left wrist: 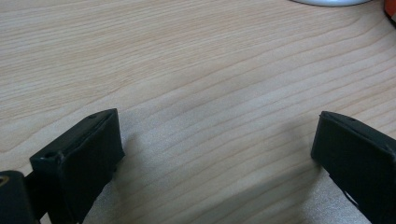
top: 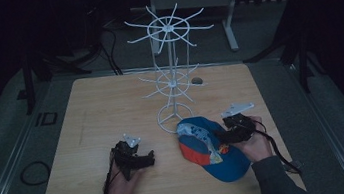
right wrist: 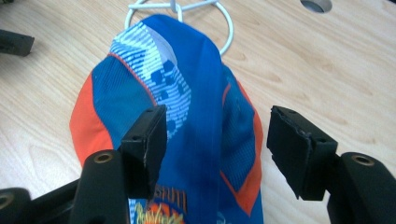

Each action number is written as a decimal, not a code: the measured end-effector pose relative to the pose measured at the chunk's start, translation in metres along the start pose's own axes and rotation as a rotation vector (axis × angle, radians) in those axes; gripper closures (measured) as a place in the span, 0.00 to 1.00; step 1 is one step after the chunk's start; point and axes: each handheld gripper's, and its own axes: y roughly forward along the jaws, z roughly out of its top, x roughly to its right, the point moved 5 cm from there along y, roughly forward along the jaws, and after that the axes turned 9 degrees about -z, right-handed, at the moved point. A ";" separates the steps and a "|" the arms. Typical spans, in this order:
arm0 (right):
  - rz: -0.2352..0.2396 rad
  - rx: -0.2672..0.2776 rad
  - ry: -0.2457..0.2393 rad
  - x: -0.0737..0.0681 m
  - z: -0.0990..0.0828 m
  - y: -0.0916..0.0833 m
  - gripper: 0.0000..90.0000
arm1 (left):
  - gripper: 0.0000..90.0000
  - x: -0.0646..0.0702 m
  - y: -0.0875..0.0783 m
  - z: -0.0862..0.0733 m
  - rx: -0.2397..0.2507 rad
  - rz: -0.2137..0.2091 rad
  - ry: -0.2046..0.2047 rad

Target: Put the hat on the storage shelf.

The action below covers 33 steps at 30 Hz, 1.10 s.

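Observation:
A blue and orange cap [top: 206, 145] lies on the wooden table [top: 110, 105] at the front right, partly over the ring base of a white wire rack [top: 170, 67]. My right gripper [top: 223, 134] is open over the cap [right wrist: 196, 116], with its jaws on either side of a raised blue fold. My left gripper [top: 143, 157] rests low on the bare table at the front left, also open. In the left gripper view its jaws [left wrist: 215, 154] stand wide apart over bare wood.
The rack's white ring base [right wrist: 180, 11] lies just beyond the cap. A round hole [top: 197, 80] is in the table behind the rack. A grey frame [top: 229, 13] stands on the floor beyond the table. A cable loop [top: 35, 173] lies on the floor at left.

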 end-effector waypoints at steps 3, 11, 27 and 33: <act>0.011 0.001 -0.006 -0.002 0.006 0.005 0.42 | 0.03 0.000 0.000 0.000 0.002 0.001 0.001; 0.046 -0.002 -0.017 -0.006 0.019 0.023 0.38 | 0.03 0.000 0.000 0.000 0.001 0.002 0.004; 0.145 -0.057 -0.040 -0.014 0.042 0.063 0.21 | 0.03 -0.001 0.000 0.000 -0.001 0.002 0.007; 0.151 -0.103 -0.071 -0.017 0.042 0.077 0.23 | 0.03 0.000 0.000 0.000 -0.001 0.001 0.003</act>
